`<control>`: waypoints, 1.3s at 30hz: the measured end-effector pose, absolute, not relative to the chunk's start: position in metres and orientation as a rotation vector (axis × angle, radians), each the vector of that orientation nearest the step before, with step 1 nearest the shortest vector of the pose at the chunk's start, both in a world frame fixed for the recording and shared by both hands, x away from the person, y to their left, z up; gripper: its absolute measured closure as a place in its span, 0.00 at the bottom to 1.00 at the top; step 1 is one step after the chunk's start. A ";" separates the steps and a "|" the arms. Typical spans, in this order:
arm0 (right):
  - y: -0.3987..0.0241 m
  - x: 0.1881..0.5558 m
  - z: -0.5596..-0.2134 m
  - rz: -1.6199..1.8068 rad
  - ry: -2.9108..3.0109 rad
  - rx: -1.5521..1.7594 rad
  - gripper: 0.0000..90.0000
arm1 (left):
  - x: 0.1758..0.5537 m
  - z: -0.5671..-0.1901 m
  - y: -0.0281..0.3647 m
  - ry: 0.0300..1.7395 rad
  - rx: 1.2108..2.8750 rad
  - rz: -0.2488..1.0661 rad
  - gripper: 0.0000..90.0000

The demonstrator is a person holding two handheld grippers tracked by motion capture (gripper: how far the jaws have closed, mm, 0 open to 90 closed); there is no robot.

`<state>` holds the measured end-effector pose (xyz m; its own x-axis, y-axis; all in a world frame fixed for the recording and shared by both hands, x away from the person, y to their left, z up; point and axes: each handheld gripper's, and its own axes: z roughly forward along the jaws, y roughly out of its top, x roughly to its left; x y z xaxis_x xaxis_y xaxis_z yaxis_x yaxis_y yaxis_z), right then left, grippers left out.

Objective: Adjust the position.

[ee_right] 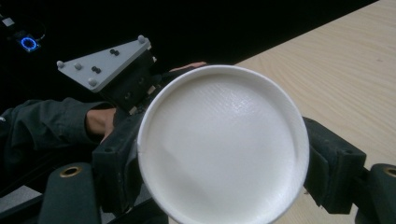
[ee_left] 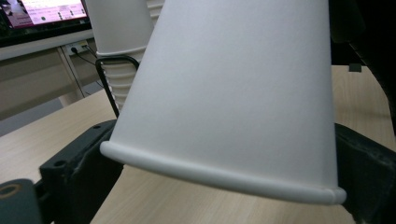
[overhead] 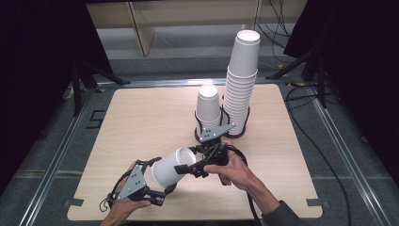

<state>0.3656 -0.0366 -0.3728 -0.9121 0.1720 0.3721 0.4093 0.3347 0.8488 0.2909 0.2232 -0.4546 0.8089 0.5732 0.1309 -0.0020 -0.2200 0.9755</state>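
Right gripper: in the right gripper view we see its two black jaws set against opposite sides of a white paper cup, pinching it near the flat base that faces the camera.
Left gripper: in the left gripper view we see the cup's rolled rim lying between its jaws, a jaw close on either side; we cannot tell from this view whether the pads press on the wall or stand just off it.
Cup from above: the high view lets us see the cup lying on its side in the air between the left gripper and the right gripper, above the near edge of the wooden table, near its middle.
Hands: the high view shows us a hand behind each gripper, coming in from the near edge; the right gripper view adds the left hand and its dark sleeve behind the grey plate.
Stacks: the high view shows us a tall stack of cups and a short stack standing side by side in black wire holders toward the far right part of the table, well apart from the held cup.
Background: the left gripper view gives us the lower cups of a stack in its wire ring and a lit screen beyond the table.
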 end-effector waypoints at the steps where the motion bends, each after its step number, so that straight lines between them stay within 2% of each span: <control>1: -0.036 0.366 -0.374 -1.613 -2.392 -0.525 0.27 | 0.291 -0.454 0.225 0.452 1.754 0.565 0.06; 11: -0.039 0.369 -0.379 -1.552 -2.412 -0.563 0.25 | 0.292 -0.452 0.225 0.452 1.847 0.578 0.13; 17: -0.040 0.367 -0.373 -1.547 -2.568 -0.494 0.19 | 0.295 -0.455 0.225 0.477 1.909 0.551 0.14; 20: -0.041 0.361 -0.365 -1.503 -2.692 -0.491 0.19 | 0.296 -0.455 0.226 0.480 1.965 0.530 0.14; 25: -0.035 0.351 -0.358 -1.437 -2.890 -0.296 0.20 | 0.296 -0.455 0.223 0.472 2.014 0.548 0.14; 39: -0.018 0.339 -0.371 -1.234 -3.043 -0.115 0.20 | 0.290 -0.452 0.213 0.379 2.188 0.544 0.14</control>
